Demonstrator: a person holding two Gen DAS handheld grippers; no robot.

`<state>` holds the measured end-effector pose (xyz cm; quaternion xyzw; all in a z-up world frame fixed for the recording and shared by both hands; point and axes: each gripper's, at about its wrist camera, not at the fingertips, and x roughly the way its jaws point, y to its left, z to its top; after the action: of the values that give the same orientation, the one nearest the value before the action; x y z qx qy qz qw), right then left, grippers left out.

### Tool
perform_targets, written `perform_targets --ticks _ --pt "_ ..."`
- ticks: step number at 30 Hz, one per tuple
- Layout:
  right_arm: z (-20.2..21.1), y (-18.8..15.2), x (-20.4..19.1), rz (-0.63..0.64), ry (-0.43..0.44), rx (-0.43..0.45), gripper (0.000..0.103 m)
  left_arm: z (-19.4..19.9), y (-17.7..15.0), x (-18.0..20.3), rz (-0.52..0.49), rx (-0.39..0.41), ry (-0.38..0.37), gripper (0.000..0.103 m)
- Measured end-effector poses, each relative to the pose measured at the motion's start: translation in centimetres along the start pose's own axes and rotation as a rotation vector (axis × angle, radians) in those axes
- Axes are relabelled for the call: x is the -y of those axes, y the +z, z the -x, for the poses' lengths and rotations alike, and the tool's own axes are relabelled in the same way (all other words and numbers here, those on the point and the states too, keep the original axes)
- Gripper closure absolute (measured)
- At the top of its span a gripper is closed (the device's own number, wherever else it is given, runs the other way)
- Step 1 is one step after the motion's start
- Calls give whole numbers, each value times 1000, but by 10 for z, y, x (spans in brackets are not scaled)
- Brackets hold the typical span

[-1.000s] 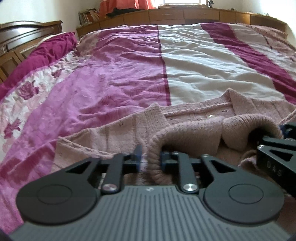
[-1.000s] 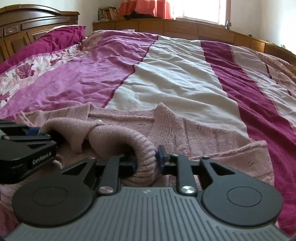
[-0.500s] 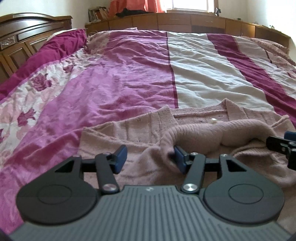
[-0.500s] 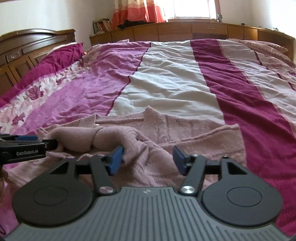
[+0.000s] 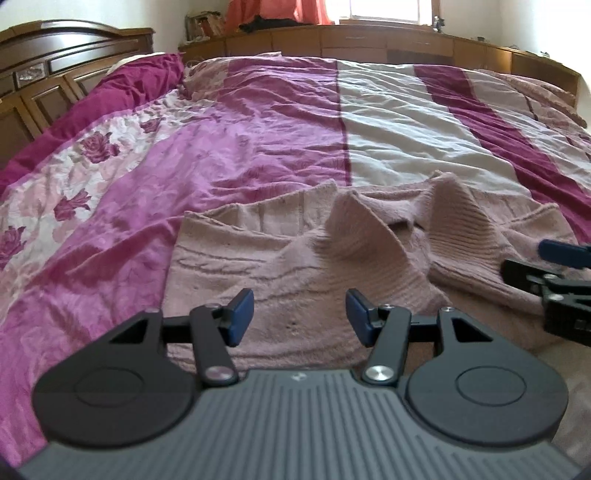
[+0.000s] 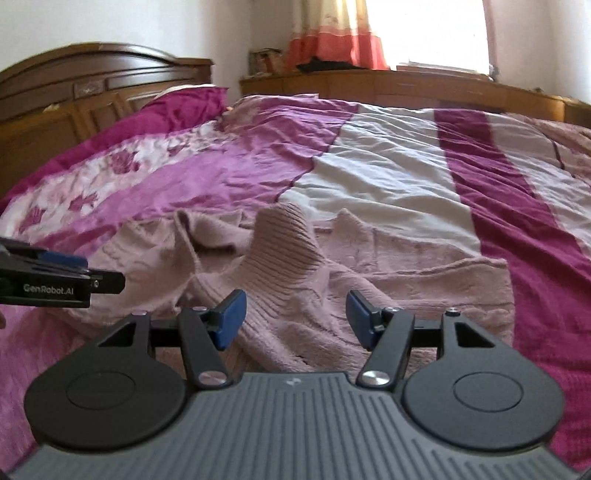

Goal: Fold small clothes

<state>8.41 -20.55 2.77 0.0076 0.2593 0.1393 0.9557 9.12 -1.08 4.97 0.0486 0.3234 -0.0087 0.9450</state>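
**Both pairs of fingers spread, sweater lying free on the bed**

One pink knit sweater (image 5: 295, 258), lying on the bed (image 5: 258, 147), directly ahead of and below both pairs of fingers. Two grippers in all, each with two blue-padded fingers.

Left wrist view: left gripper (image 5: 299, 317) with fingers (image 5: 240, 314) spread apart, nothing pinched; flat knit shows in the gap between the pads. Two ribbed cuffs stand up just beyond the fingertips, side by side. The right gripper (image 5: 554, 266) enters at the right edge, seen edge-on, tips over the sweater's right part. This view alone shows the sweater's left hem edge laid out flat.

Right wrist view: right gripper (image 6: 295, 317) with fingers (image 6: 231, 317) spread, holding nothing; one ribbed cuff rises just past the left fingertip. Left gripper (image 6: 74, 277) pokes in from the left edge, with lettering on its side. Only here: the sweater's right edge against the dark magenta stripe, one wooden headboard (image 6: 92, 81), one curtain (image 6: 332, 33) by one bright window.
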Motion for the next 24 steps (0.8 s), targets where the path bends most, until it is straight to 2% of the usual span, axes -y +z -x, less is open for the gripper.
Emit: perform_targets --ticks 7,11,21,24 --pt "-2 0 -14 83 50 12 36 5 -9 18 -108 27 -76 46" --pt "-5 -5 -22 121 47 1 36 4 -16 28 -188 41 -126 46" --pt "-14 -11 -28 155 46 -15 36 -12 -30 42 -328 54 -127 45" --pt "-16 -12 -29 159 44 -18 36 -12 -33 44 -364 73 -146 66"
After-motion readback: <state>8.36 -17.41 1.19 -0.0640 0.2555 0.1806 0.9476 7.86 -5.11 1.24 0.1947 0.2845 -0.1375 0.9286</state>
